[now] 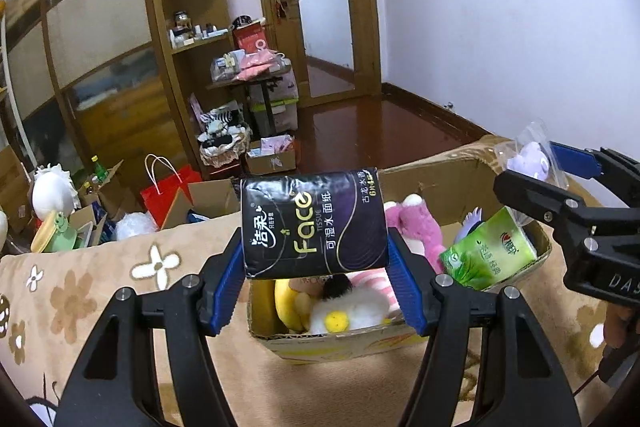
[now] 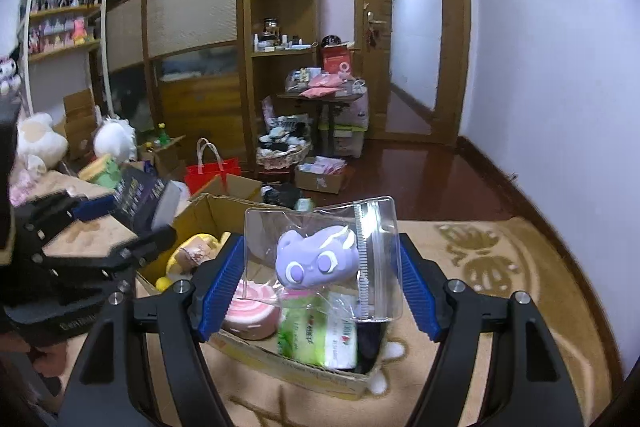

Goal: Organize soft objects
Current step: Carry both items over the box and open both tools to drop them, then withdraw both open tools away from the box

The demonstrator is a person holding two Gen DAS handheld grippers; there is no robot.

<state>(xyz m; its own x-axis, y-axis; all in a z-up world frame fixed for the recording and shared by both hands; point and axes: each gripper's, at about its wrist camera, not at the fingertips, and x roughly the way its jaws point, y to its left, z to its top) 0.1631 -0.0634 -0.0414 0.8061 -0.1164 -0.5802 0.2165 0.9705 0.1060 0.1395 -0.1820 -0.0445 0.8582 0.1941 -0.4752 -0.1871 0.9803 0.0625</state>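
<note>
While our left gripper (image 1: 316, 267) fingers clamp the black plastic-wrapped tissue pack (image 1: 314, 223) above the open cardboard box (image 1: 440, 183), and our right gripper (image 2: 322, 283) fingers pinch the clear zip bag with a lilac toy (image 2: 320, 259), we should lower each toward 6 o'clock into free gaps before releasing.

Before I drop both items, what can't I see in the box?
- Left wrist view: the tissue pack in the left tool hides the box middle.
- Right wrist view: the bagged toy in the right tool covers the box's far side.
- Box bottom: buried under plush.
</note>
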